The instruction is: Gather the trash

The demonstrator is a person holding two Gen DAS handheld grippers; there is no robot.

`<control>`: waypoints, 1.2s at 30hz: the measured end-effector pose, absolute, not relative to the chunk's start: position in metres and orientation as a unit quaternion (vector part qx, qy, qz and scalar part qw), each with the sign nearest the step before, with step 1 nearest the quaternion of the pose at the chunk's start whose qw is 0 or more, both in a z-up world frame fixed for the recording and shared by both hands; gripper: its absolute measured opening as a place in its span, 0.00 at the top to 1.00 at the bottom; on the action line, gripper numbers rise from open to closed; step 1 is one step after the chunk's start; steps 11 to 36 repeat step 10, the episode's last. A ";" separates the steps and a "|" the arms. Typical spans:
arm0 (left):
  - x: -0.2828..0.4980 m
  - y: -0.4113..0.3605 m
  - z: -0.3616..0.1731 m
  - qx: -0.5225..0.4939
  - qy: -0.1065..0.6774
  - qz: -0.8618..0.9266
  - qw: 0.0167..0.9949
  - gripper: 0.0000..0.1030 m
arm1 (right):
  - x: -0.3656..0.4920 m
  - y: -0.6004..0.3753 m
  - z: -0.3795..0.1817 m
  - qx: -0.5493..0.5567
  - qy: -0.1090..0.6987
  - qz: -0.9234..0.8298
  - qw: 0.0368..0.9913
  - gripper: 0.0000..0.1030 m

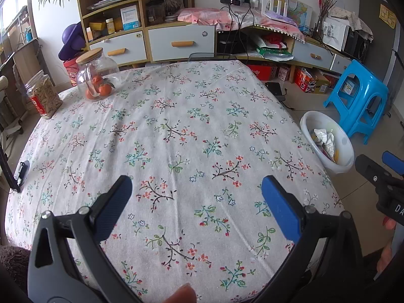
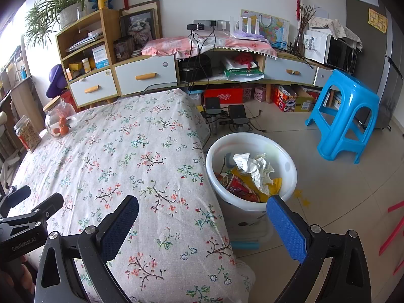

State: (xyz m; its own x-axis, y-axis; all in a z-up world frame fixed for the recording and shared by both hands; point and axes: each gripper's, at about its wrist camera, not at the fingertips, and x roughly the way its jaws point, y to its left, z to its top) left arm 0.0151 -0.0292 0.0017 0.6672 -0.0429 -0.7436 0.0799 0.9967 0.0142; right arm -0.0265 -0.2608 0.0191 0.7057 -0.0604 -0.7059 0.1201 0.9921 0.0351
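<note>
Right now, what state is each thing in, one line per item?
Left tongs: open, empty.
Right tongs: open, empty.
White plastic trash bin: upright on floor, holds crumpled paper and wrappers.
Glass jar with wooden lid: closed, oranges inside.
Grey cabinet drawers: shut.
Blue plastic stool: upright.

The left wrist view is taken from low over the near edge of the floral tablecloth [image 1: 176, 131], faced along the table toward the shelving unit [image 1: 141, 32], with the white bin [image 1: 325, 136] caught at its right margin. The right wrist view is taken from further right, over the table's right corner, so that the cloth [image 2: 121, 166] is seen on the left and the bin [image 2: 252, 166] close below on the floor. Table, bin, glass jar [image 2: 56, 118], shelving and blue stool [image 2: 346, 116] are shared by both views.
</note>
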 end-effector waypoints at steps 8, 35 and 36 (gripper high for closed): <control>0.015 -0.031 0.002 0.023 0.410 -0.039 0.911 0.01 | -0.022 -0.256 0.013 0.037 0.387 -0.048 0.920 0.01; 0.017 -0.030 0.000 0.023 0.415 -0.038 0.909 0.01 | -0.019 -0.255 0.012 0.036 0.389 -0.047 0.919 0.01; 0.017 -0.030 0.000 0.023 0.415 -0.038 0.909 0.01 | -0.019 -0.255 0.012 0.036 0.389 -0.047 0.919 0.01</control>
